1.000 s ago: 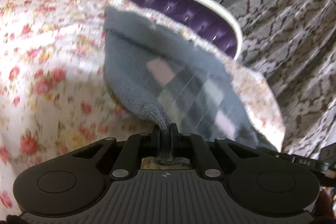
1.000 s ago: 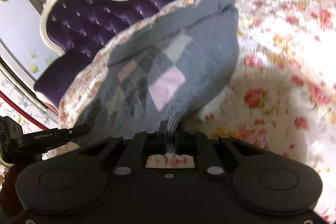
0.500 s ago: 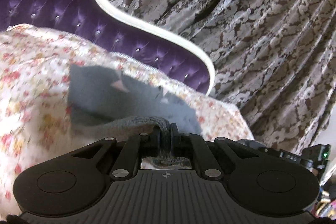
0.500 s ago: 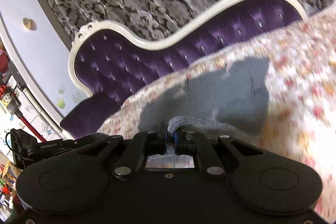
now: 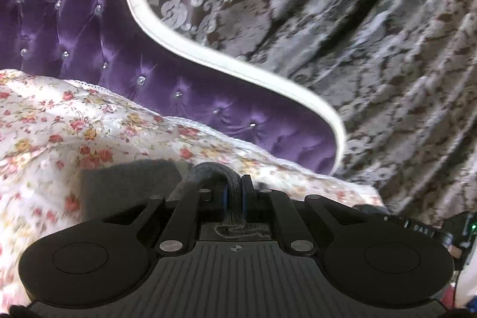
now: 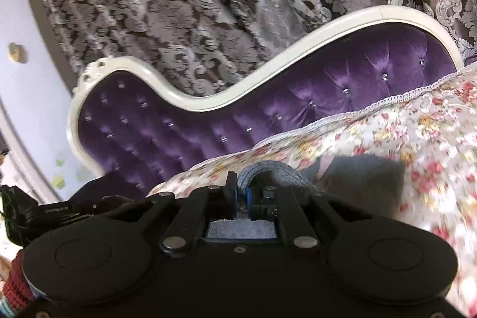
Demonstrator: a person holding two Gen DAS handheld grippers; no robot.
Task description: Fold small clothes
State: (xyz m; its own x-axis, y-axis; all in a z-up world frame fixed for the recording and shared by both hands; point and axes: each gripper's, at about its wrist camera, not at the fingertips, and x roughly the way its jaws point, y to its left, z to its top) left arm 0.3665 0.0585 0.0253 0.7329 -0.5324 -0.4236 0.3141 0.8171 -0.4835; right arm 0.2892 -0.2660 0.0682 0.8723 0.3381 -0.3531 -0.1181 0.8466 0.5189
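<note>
Grey garment (image 5: pixel 125 187) – pinched by left gripper (image 5: pixel 235 192), right gripper (image 6: pixel 242 192), over floral sheet (image 5: pixel 59 124)

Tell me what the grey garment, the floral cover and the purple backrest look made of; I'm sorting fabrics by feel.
Grey garment: looks like soft knit, wool or fleece; ribbed edge pinched between the left gripper fingers, matte and fuzzy. Floral cover: thin woven cotton-like cloth, printed, lace-trimmed edge. Purple backrest: velvet or satin, probably; sheen, button tufting.

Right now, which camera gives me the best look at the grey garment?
The left wrist view: the grey garment lies as a flat panel on the floral cover, its edge pinched in the left gripper. The right wrist view shows a blurrier patch beyond the right gripper, which pinches another edge.
</note>
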